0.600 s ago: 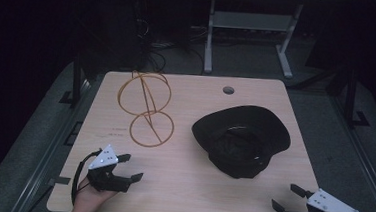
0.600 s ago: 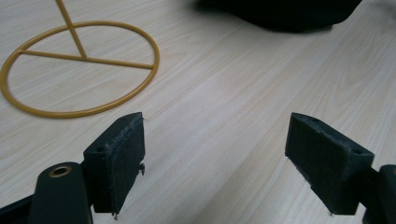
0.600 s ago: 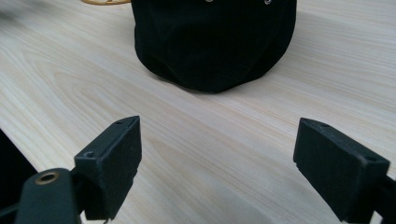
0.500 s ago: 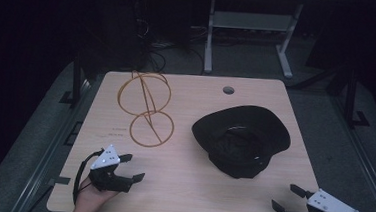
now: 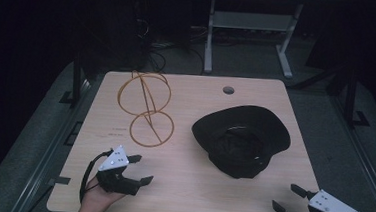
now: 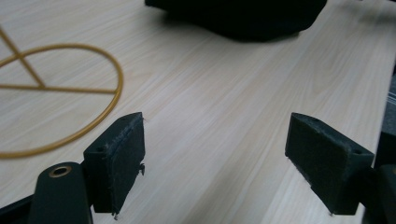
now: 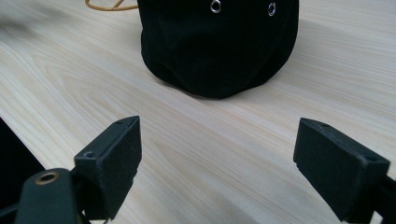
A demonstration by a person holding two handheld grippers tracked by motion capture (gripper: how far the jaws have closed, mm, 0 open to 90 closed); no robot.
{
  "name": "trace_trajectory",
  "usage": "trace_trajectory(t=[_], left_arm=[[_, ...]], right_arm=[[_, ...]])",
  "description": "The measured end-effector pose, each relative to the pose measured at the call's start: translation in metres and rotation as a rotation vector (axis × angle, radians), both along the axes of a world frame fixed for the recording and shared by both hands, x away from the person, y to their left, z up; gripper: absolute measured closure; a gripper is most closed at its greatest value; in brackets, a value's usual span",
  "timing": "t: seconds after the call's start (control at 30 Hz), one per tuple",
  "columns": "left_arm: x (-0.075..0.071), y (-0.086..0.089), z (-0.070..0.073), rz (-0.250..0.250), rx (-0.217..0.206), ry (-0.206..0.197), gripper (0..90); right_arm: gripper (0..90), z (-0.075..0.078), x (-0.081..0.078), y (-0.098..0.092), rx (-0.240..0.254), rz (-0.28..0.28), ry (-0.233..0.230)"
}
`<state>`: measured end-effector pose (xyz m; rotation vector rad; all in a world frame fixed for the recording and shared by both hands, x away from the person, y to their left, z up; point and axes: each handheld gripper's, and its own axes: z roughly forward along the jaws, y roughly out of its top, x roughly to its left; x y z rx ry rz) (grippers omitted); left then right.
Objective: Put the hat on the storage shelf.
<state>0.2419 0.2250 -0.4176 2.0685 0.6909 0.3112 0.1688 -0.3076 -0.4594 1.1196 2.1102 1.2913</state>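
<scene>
A black brimmed hat [image 5: 241,139] lies upside down on the right half of the wooden table [image 5: 185,186]. A gold wire stand [image 5: 145,107], made of rings on a rod, stands at the back left. My left gripper [image 5: 140,169] rests open near the front left edge, held by a hand, with only bare wood between its pads [image 6: 116,161]. The stand's base ring [image 6: 60,93] lies to its left and the hat [image 6: 243,16] is farther off. My right gripper [image 5: 287,197] hovers open at the front right corner, facing the hat's crown [image 7: 217,42].
A round cable hole [image 5: 228,90] sits near the table's back edge. A white metal frame [image 5: 246,30] stands on the floor behind the table. Dark floor surrounds the table on both sides.
</scene>
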Motion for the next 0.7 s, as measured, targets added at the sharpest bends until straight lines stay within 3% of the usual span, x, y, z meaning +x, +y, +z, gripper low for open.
trace_trajectory(t=[0.17,0.7], left_arm=[[0.003,-0.015,0.011,-0.041,-0.018,-0.001,19.5],[0.013,-0.067,0.045,-0.169,0.018,-0.027,18.9]], right_arm=[[14.8,0.001,-0.001,-0.002,0.002,0.002,-0.004],[14.6,0.001,-0.001,-0.005,0.016,0.005,-0.003]])
